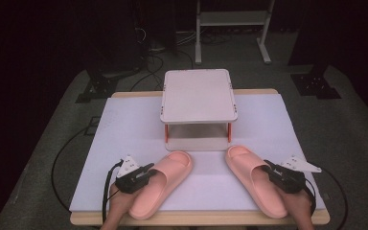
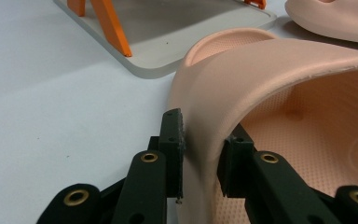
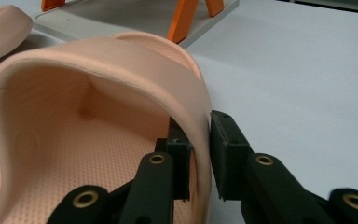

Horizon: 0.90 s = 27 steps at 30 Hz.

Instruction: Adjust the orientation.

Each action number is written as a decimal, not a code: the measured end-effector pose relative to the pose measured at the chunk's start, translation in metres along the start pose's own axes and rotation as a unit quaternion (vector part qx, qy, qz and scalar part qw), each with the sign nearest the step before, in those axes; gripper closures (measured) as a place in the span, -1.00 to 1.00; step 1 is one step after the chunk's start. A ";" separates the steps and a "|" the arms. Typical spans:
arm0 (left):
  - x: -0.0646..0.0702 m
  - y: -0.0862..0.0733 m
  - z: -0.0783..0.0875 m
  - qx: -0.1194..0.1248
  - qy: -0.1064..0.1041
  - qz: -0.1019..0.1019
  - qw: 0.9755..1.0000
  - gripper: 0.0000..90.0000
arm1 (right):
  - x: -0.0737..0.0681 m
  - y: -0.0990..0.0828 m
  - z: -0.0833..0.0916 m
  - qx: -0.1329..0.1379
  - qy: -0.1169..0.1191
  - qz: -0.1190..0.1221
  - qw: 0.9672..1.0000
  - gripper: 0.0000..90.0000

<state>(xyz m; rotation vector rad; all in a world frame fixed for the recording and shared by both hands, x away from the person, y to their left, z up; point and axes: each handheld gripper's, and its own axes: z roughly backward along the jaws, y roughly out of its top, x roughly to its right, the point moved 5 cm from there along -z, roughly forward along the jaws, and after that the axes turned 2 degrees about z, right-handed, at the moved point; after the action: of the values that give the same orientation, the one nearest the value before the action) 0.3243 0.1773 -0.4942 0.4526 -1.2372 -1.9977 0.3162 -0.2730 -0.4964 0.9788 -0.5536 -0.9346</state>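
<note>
High view first: two pink slippers on the white counter point(image 1: 124, 124), toes angled in toward a small two-level stand point(image 1: 199, 96) with orange legs at the back. Left slipper point(image 1: 165, 182) lying flat, left gripper point(image 1: 143, 173) clamped on its outer strap edge. Right slipper point(image 1: 251, 179) same deal, right gripper point(image 1: 272, 171) pinching its outer strap edge.

Left gripper view – jaws narrow, one pad outside the strap wall, one inside, both pressing the left slipper point(image 2: 242, 84). Stand base and an orange leg point(image 2: 112, 28) just beyond the toe.

Right gripper view – jaws narrow, squeezing the strap rim of the right slipper point(image 3: 121, 79) from both sides. Both soles down on the counter.
</note>
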 end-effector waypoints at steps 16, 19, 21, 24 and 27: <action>-0.002 0.007 0.011 0.034 -0.009 0.018 0.999 0.69 | -0.008 0.006 0.010 0.018 0.007 0.009 1.000 0.82; -0.001 0.009 0.012 0.040 -0.011 0.020 0.999 0.69 | -0.009 0.007 0.012 0.022 0.010 0.011 1.000 0.82; -0.001 0.009 0.014 0.039 -0.012 0.018 0.999 0.69 | -0.011 0.009 0.014 0.027 0.010 0.009 1.000 0.82; -0.002 0.008 0.016 0.043 -0.016 0.023 0.999 0.69 | -0.011 0.010 0.014 0.031 0.011 0.010 0.999 0.82; -0.002 0.009 0.017 0.047 -0.016 0.025 0.998 0.69 | -0.012 0.011 0.014 0.033 0.010 0.009 0.999 0.82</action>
<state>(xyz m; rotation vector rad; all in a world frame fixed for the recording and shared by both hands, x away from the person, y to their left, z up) 0.3187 0.1874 -0.4786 0.4333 -1.3546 -1.9175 0.3039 -0.2660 -0.4797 1.0399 -0.5775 -0.8949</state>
